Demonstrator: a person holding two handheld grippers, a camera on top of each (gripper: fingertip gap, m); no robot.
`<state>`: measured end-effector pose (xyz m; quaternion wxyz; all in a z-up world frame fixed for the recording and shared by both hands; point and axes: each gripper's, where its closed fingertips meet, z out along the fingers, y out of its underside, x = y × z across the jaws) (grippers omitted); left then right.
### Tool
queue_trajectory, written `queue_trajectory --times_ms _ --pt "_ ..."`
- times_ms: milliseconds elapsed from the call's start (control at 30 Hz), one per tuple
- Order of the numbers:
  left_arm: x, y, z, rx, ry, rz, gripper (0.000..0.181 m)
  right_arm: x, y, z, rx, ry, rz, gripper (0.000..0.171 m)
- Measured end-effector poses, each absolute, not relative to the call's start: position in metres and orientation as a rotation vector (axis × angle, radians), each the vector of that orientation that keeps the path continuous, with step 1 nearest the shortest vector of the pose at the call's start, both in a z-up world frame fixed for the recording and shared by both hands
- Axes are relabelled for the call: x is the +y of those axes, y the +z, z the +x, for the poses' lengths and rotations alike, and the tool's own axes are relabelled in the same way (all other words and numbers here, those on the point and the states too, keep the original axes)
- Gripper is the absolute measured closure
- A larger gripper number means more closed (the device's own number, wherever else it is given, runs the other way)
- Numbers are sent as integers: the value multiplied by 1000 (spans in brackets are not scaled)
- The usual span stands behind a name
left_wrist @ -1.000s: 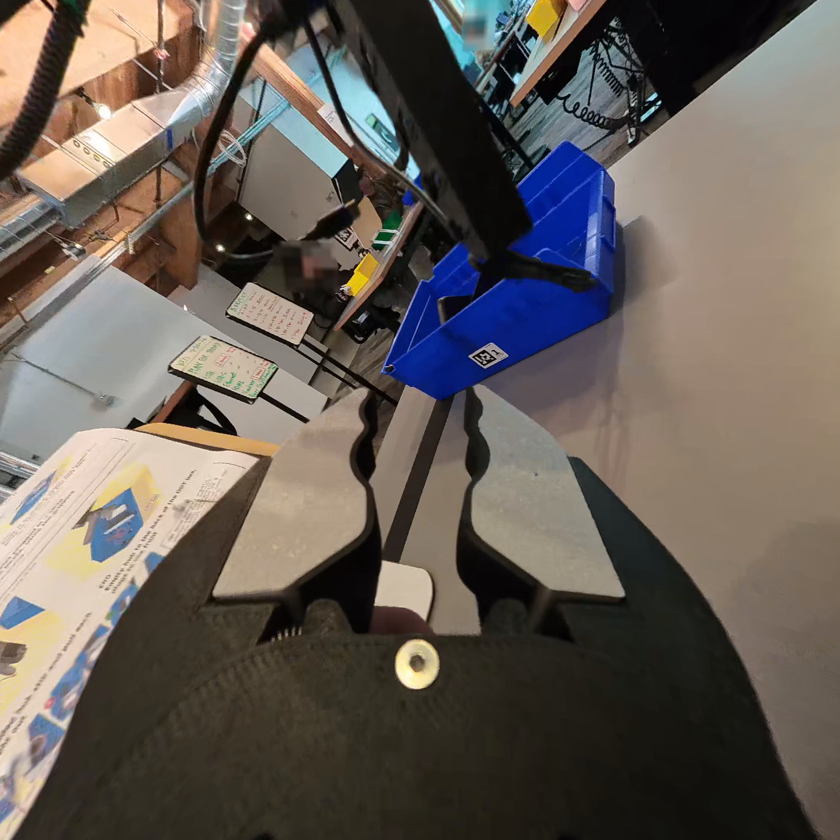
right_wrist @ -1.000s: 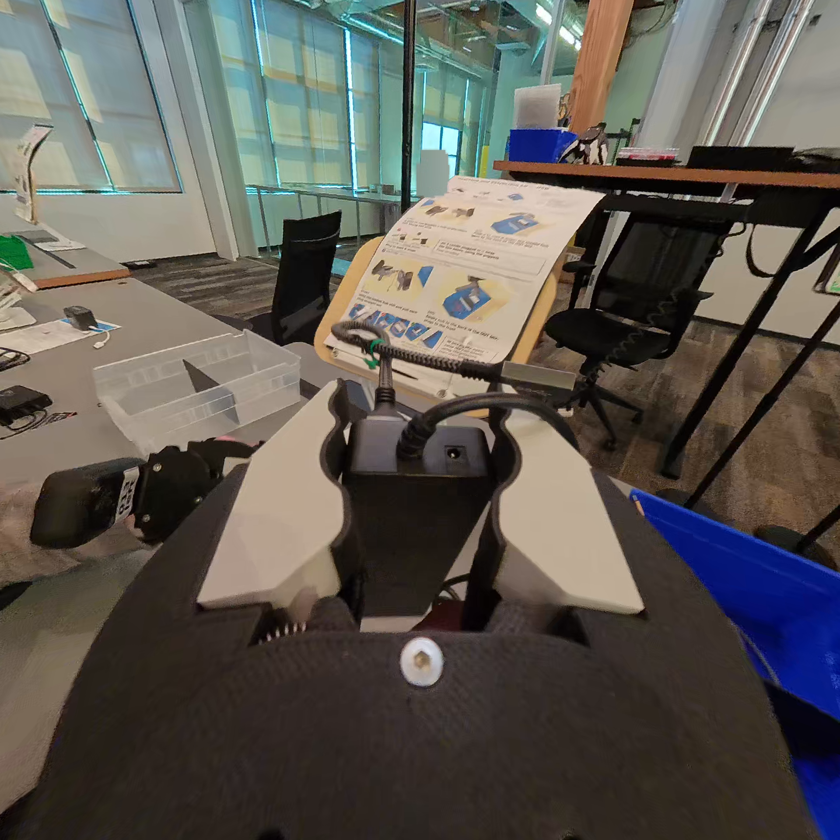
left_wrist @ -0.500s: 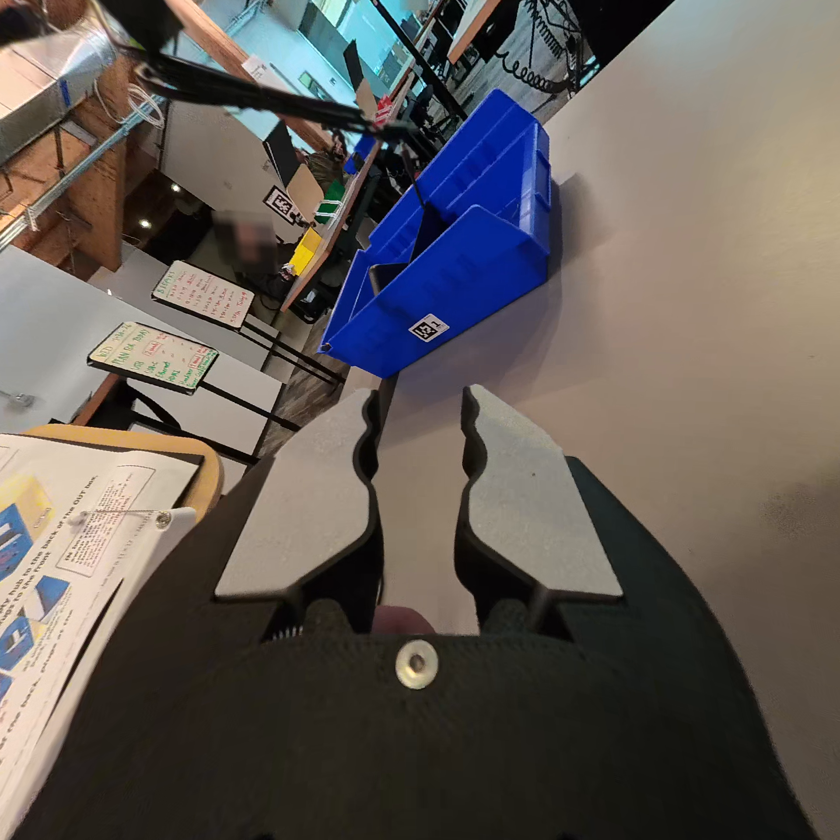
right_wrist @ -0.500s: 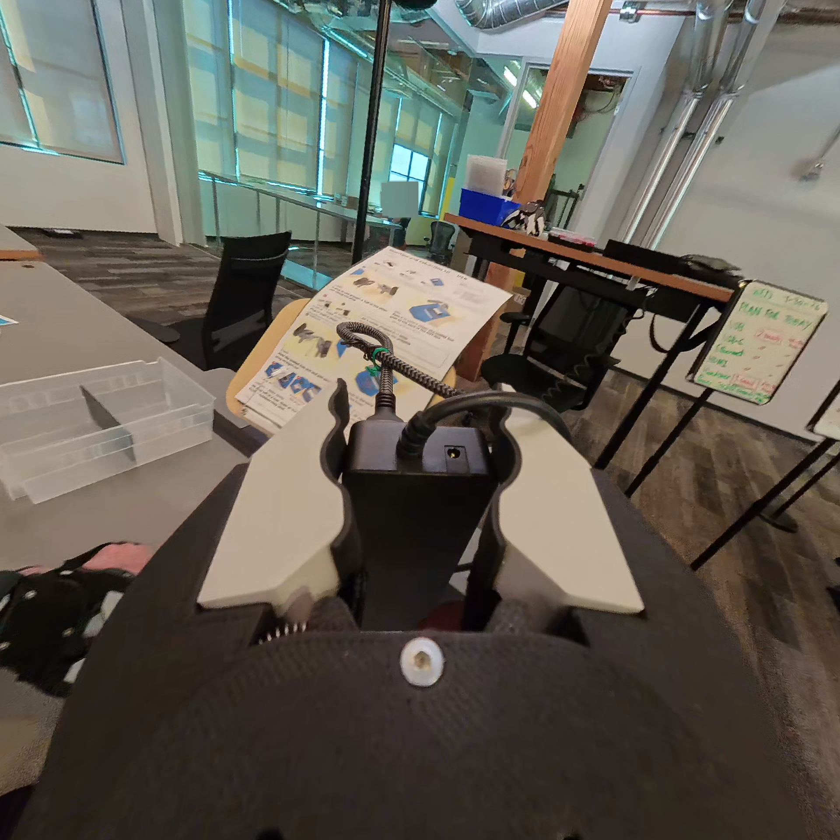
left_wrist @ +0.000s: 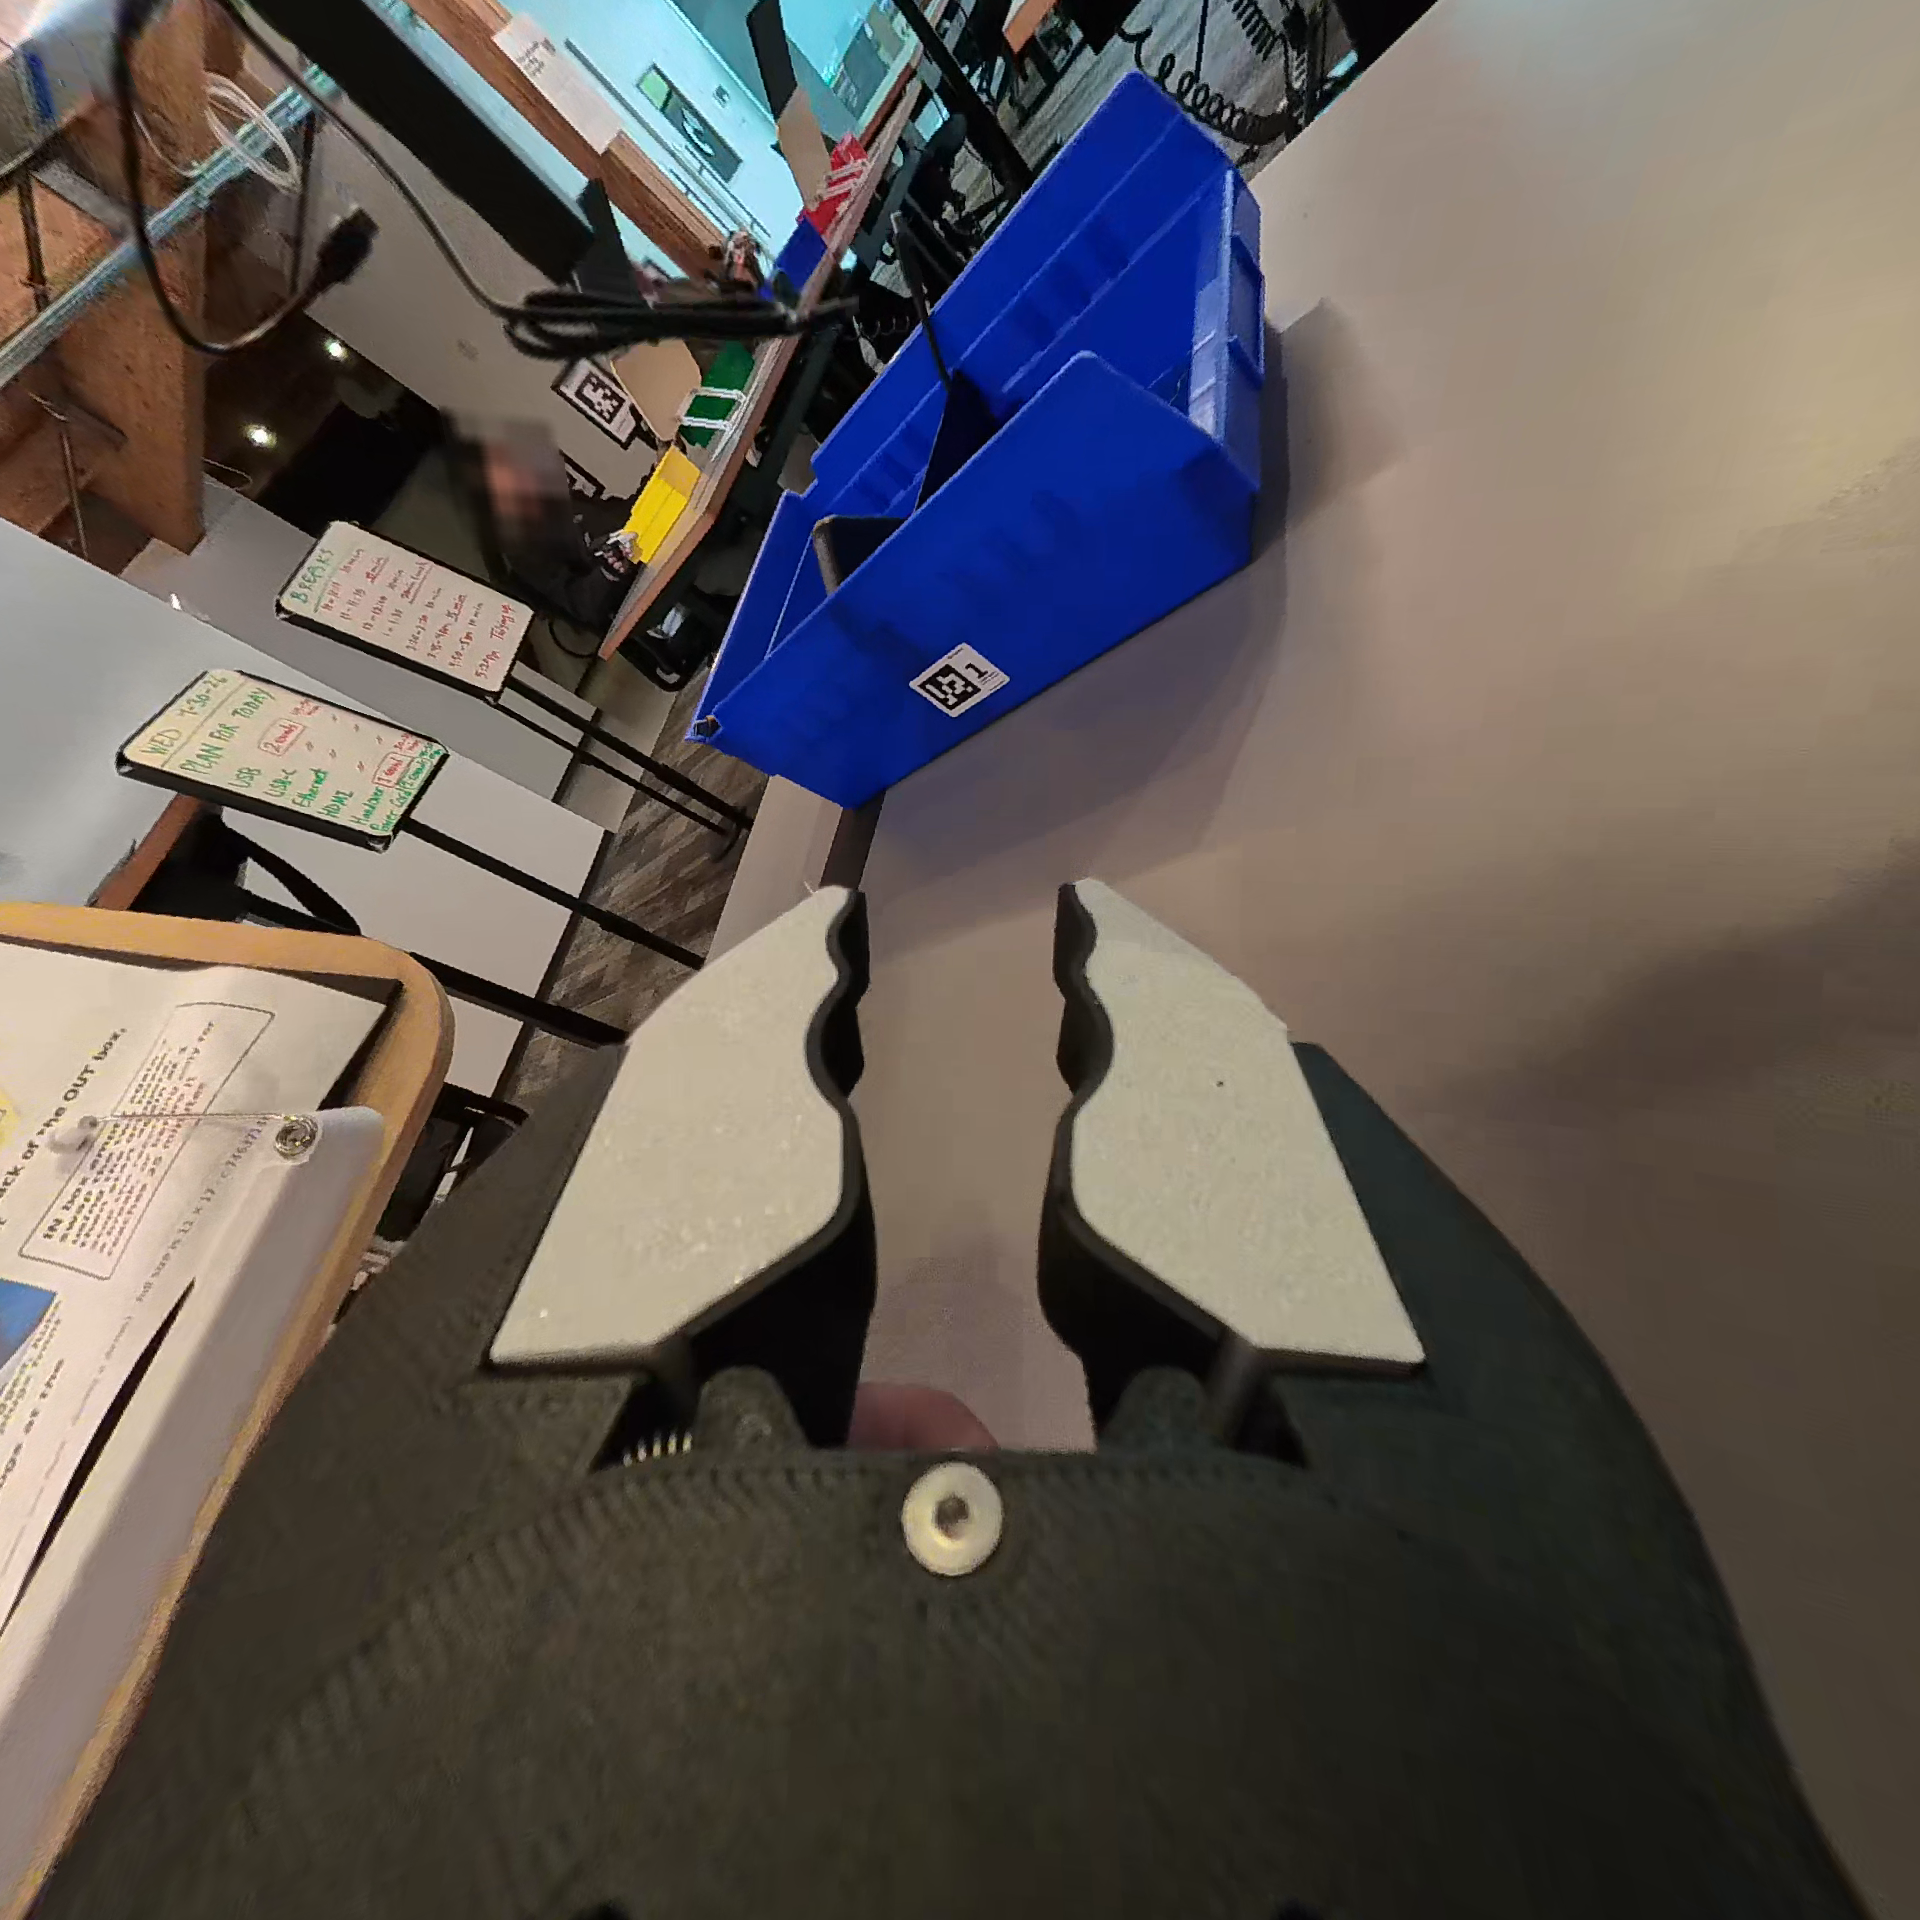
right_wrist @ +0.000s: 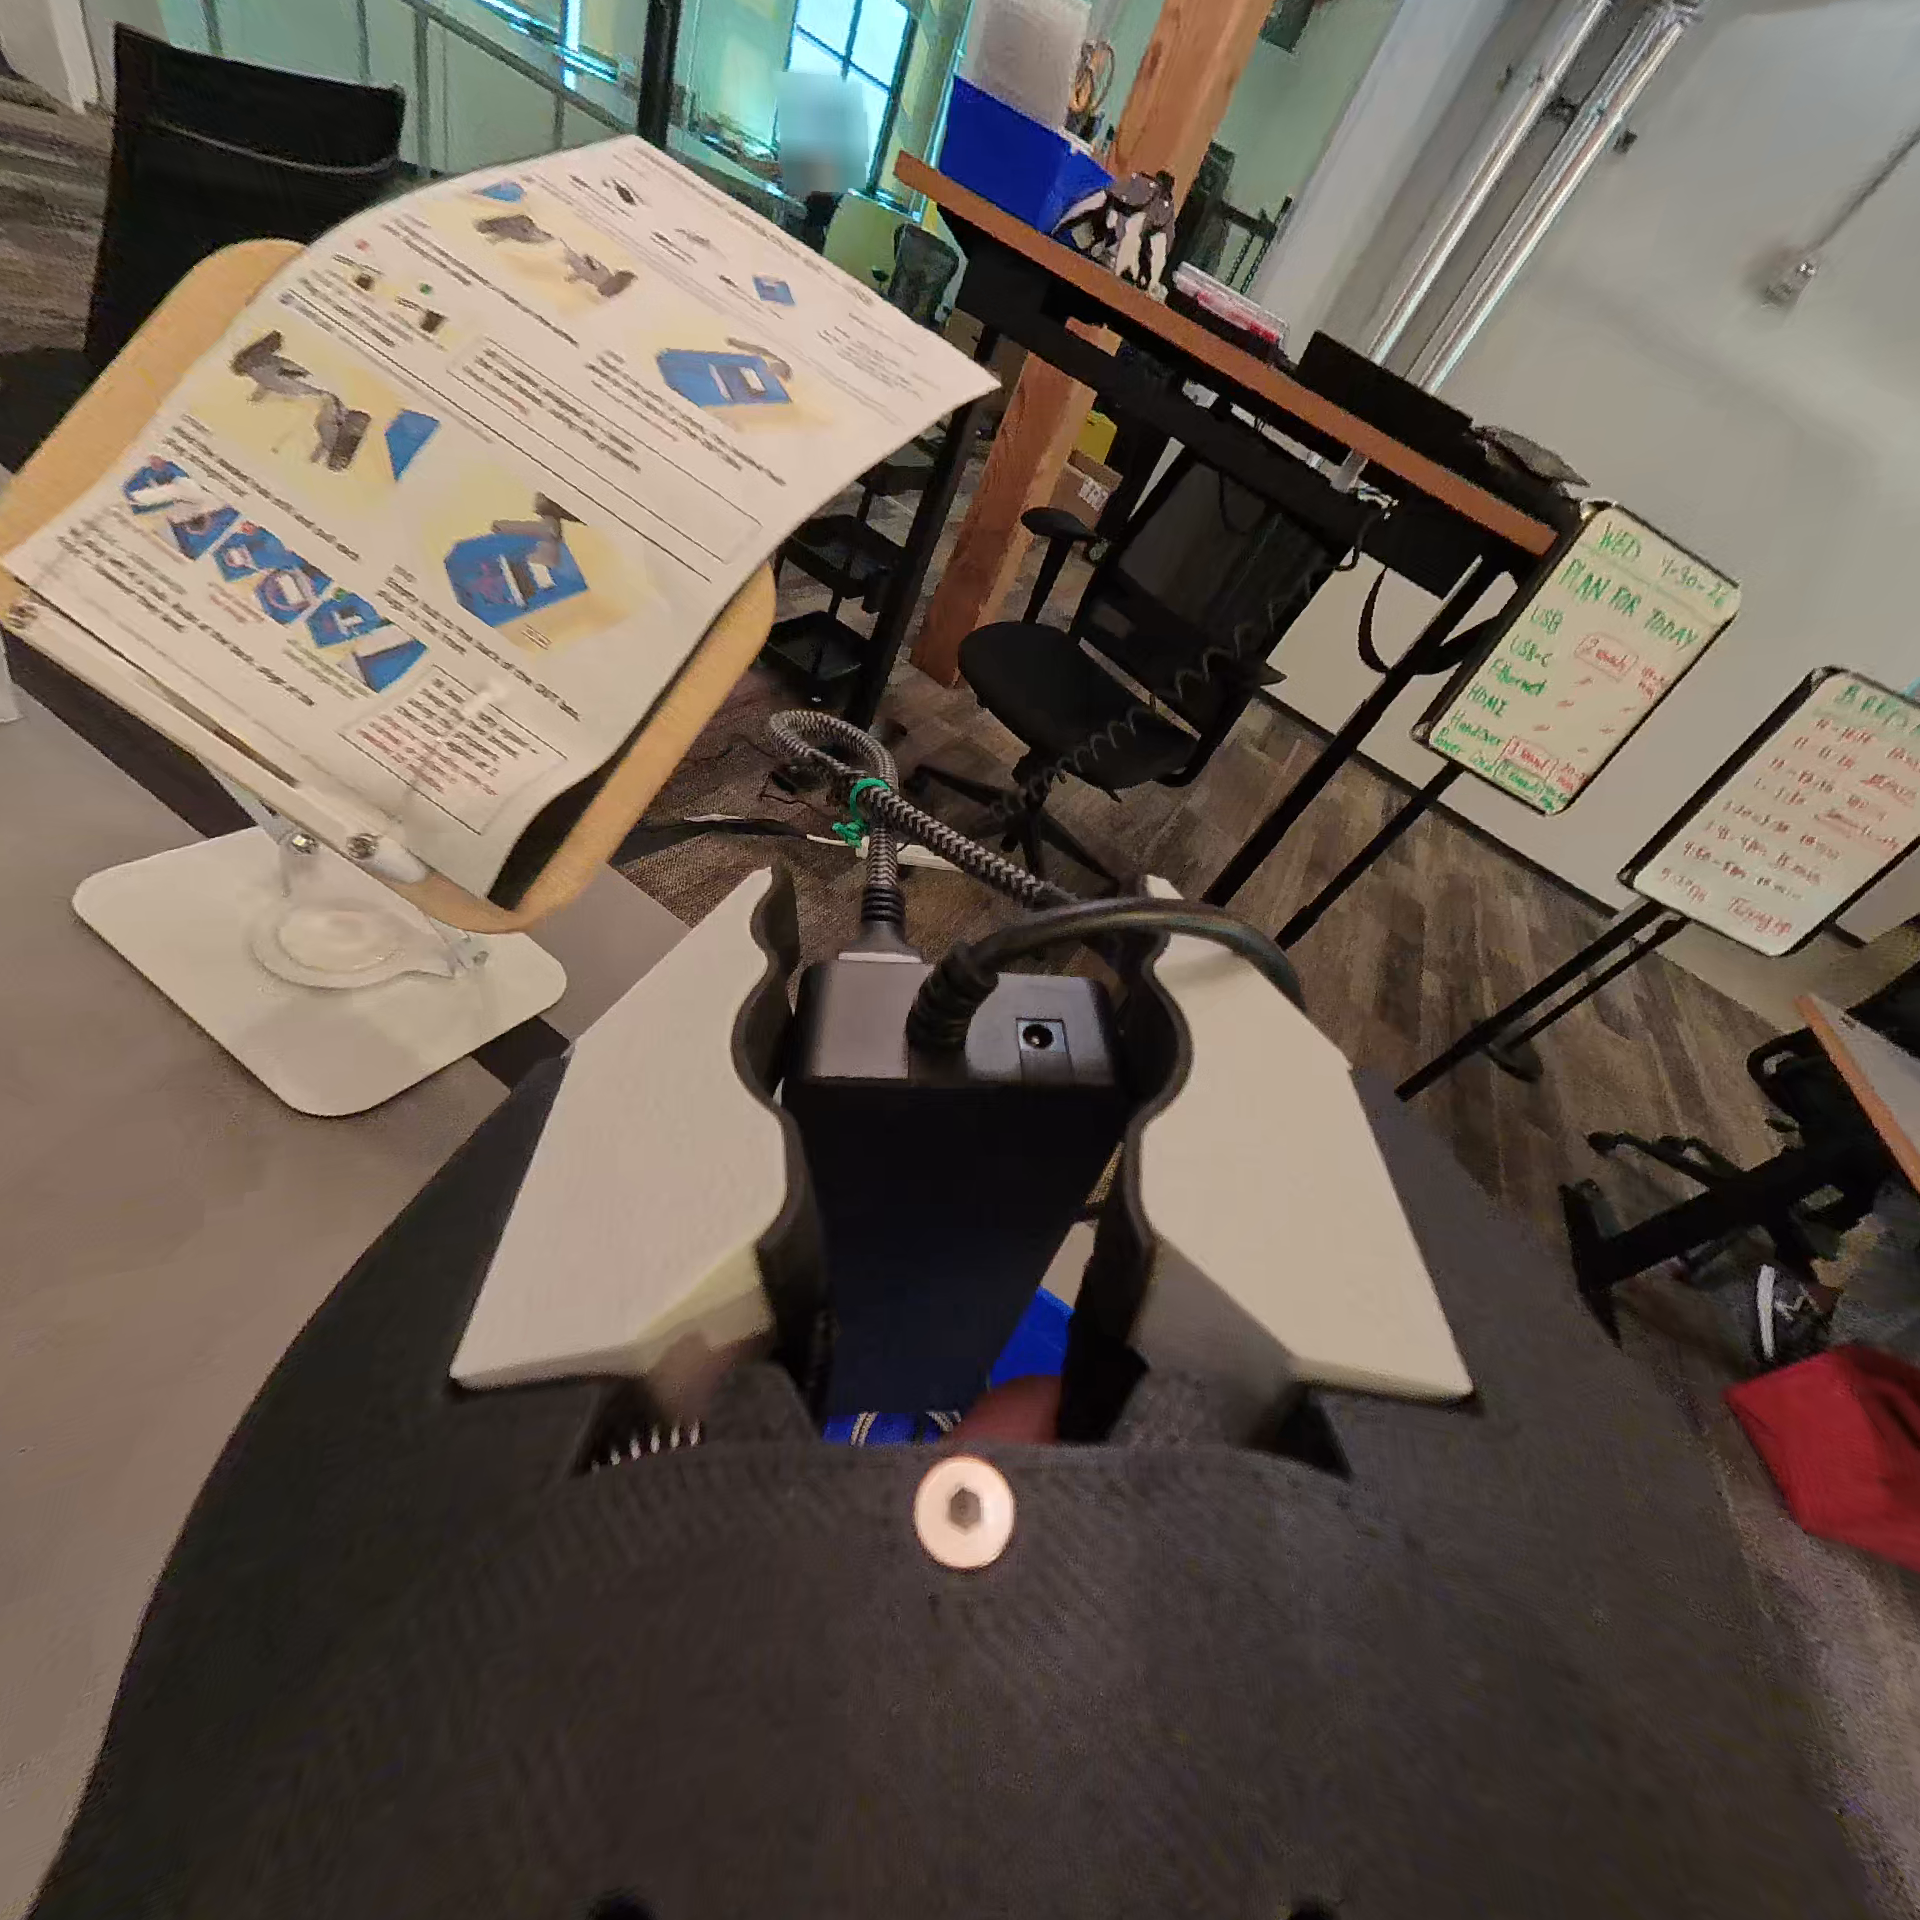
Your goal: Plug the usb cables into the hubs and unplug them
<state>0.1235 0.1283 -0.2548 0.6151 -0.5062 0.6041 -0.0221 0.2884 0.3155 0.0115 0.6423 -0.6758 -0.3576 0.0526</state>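
My right gripper (right_wrist: 961, 914) is shut on a black USB hub (right_wrist: 945, 1122) and holds it in the air, end ports facing forward. A grey braided USB cable (right_wrist: 883, 800) with a green tie is plugged into the hub's end. A thick black cable (right_wrist: 1091, 914) leaves the same end and curves right. My left gripper (left_wrist: 956, 914) is open and empty, low over the grey table (left_wrist: 1558, 727). It points at a blue bin (left_wrist: 1039, 540). In the left wrist view the hub (left_wrist: 416, 125) and its cables (left_wrist: 644, 312) hang at the upper left.
A paper instruction sheet on a wooden stand (right_wrist: 499, 468) with a white base (right_wrist: 312, 997) stands on the table left of the hub; it also shows in the left wrist view (left_wrist: 156, 1195). Two whiteboards (right_wrist: 1579, 665), office chairs and desks stand beyond the table edge.
My right gripper has swung right and tilted down with the hub; the clear tray has left its view. In the left wrist view the hub has moved up and left, away from the blue bin.
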Motion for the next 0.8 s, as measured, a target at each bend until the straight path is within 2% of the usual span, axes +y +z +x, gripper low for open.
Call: queue_trajectory --times_ms 533,800 --pt "135 -276 122 1429 -81 -1213 149 371 -137 344 -679 298 -1831 110" --pt "135 -282 122 1445 -83 -1223 148 385 -144 372 -528 370 -1824 110"
